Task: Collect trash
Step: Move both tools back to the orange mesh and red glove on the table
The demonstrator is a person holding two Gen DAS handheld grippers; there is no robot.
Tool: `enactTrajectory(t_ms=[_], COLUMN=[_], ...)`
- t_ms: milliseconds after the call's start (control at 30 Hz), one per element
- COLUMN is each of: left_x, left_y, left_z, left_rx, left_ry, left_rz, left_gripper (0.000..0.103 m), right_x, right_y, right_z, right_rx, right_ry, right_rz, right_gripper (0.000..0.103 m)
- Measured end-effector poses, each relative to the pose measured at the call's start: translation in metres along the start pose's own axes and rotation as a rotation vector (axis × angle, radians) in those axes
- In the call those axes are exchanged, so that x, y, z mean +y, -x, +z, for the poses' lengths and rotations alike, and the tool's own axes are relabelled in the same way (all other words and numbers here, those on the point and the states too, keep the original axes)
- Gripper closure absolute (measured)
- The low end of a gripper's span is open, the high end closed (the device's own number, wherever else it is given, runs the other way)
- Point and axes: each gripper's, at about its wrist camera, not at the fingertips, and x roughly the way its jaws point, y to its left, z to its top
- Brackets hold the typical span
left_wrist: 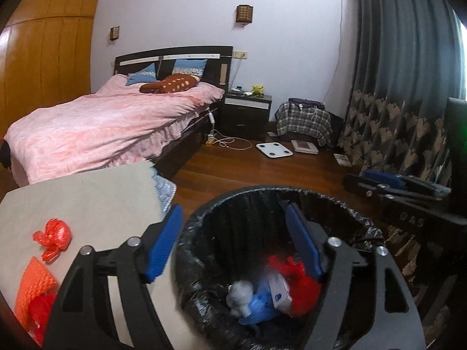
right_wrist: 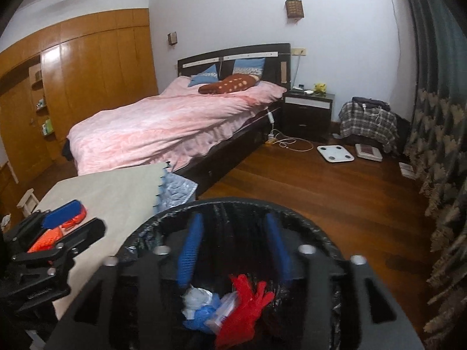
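Note:
A black bin (left_wrist: 335, 204) lined with a black bag stands beside a beige-covered table (left_wrist: 87, 198). Inside lie red plastic (left_wrist: 303, 288), blue plastic (left_wrist: 259, 303), a white wad (left_wrist: 239, 291) and a small white box (left_wrist: 280, 290). My left gripper (left_wrist: 233, 242) is open, straddling the bin's left rim. On the table sit a crumpled red bag (left_wrist: 54, 237) and an orange mesh piece (left_wrist: 33, 283). My right gripper (right_wrist: 233, 242) is open and empty over the bin (right_wrist: 306, 218), above the red plastic (right_wrist: 245, 306). The left gripper (right_wrist: 58, 233) shows at left in the right wrist view.
A bed with a pink quilt (left_wrist: 102, 125) stands behind the table. A nightstand (left_wrist: 246, 113), a white scale (left_wrist: 274, 150), cables and a plaid-covered box (left_wrist: 303, 119) sit on the wood floor. Dark curtains (left_wrist: 402, 87) hang at right.

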Motion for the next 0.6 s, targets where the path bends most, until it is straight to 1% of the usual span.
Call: enactTrajectory(t_ms=[33,100,267,400,600], left_x=[0.004,0.012,0.040,0.071,0.114], left_y=[0.004,0.012,0.032,0.055,0.090], left_z=[-0.002,-0.006,-0.010,-0.018,-0.029], left_rx=[-0.002,-0.007,-0.005,-0.008,-0.016], left_ry=[0.000,0.001,0.026,0.057,0.094], left_rz=[0.021,0.053,0.133,0.209,0.328], left_gripper=[0.022,0.017,0.014,0.013,0.013], right_x=[0.001,0.004,0.024,0.050,0.098], right_y=[0.002,0.006,0.008,0.007,-0.001], right_z=[0.000,-0.001,-0.001,-0.004,-0.011], right_rx=[-0.013,-0.028,-0.040,-0.039,-0.024], right_ry=[0.001,-0.006,-0.015,-0.003,0.026], right_rz=[-0.005,-0.002,0.054,0.105,0.182], right_gripper=[0.026,0.006,0.006,0.006,0.006])
